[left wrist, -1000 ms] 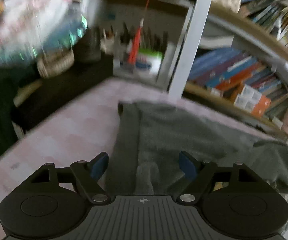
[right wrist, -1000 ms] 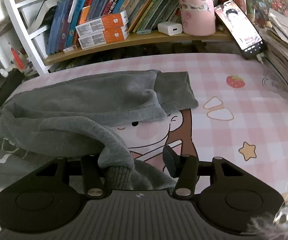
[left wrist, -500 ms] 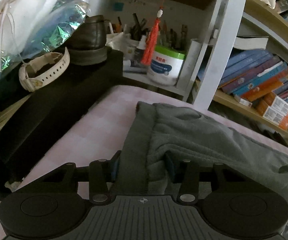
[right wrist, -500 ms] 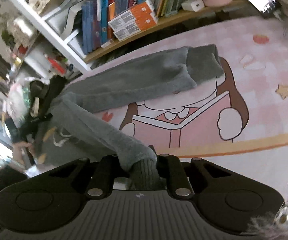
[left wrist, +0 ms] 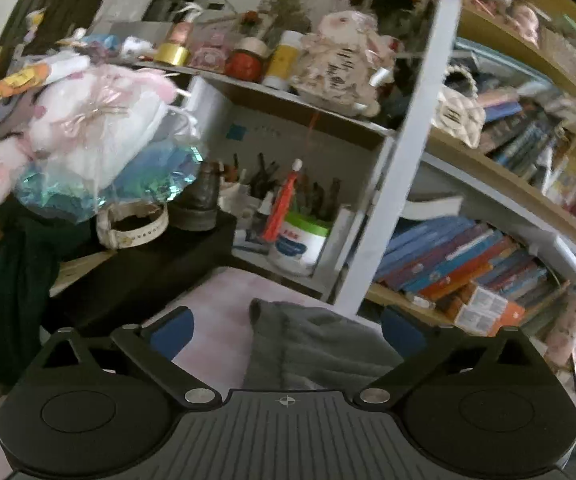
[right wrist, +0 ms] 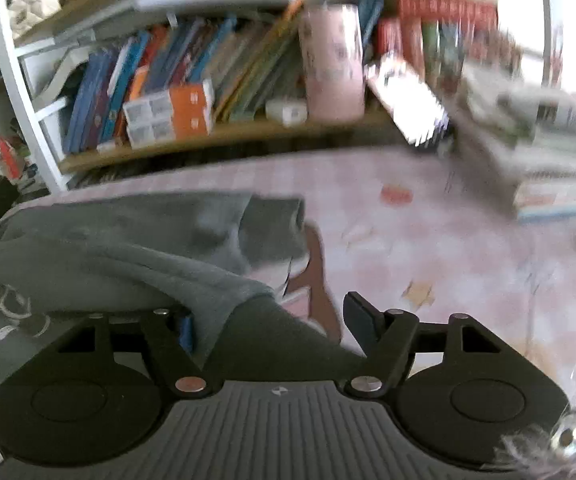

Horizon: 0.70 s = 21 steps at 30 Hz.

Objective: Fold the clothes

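Fabric of a grey garment point(right wrist: 136, 248) lies spread on the pink checked tablecloth point(right wrist: 427, 240), reaching from nine o'clock toward the middle of the right wrist view, with a folded sleeve end at about twelve o'clock of the right gripper point(right wrist: 266, 322). That gripper's jaws stand wide apart; a ribbed cuff point(right wrist: 272, 332) drapes loose between them, gripped by neither finger. The left gripper point(left wrist: 288, 330) is also spread wide, blue pads point(left wrist: 172, 334) clear of the cloth, with a grey edge point(left wrist: 307, 344) of the garment lying between the fingers. A bookshelf point(right wrist: 216, 136) runs behind the table at twelve o'clock.
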Tool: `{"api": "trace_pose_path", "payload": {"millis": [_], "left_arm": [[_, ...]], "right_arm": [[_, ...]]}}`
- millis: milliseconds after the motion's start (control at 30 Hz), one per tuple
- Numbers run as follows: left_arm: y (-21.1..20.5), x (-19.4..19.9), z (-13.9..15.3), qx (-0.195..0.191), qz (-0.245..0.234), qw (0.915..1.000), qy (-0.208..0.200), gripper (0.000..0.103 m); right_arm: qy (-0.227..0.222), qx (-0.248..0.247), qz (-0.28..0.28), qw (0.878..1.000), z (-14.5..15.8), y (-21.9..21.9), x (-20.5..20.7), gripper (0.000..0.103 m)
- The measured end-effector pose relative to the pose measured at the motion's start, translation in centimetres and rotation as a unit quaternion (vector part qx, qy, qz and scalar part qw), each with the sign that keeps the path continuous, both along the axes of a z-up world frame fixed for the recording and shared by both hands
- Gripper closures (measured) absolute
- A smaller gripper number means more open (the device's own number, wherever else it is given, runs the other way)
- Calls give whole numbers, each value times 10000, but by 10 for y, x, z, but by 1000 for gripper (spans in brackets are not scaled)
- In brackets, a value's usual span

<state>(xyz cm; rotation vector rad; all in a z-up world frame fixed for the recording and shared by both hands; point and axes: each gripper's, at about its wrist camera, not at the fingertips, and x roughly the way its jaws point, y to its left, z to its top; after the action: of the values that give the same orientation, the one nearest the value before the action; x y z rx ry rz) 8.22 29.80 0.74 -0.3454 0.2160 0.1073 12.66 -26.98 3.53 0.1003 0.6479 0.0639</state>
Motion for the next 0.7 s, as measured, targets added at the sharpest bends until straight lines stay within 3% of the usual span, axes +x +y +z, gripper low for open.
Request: {"api": "trace_pose_path", "payload": {"millis": [67,200,400,700], "left_arm": [[-6,6,0,150,-139,9997,165,0],[-17,12,-4,328,-413,9978,406,0],[-24,12,-6,469,-448,9965,532,0],[-23,10,-5,421,-323,9973,517,0]], "right_arm": [[-122,-30,13,9999,7,0,2,33],[-300,572,-192,9977,21,-15,9,33],[-309,165,-381,9987,22,-20,2,33],[670,596,-738,9932,-31,-27,9,33]]}}
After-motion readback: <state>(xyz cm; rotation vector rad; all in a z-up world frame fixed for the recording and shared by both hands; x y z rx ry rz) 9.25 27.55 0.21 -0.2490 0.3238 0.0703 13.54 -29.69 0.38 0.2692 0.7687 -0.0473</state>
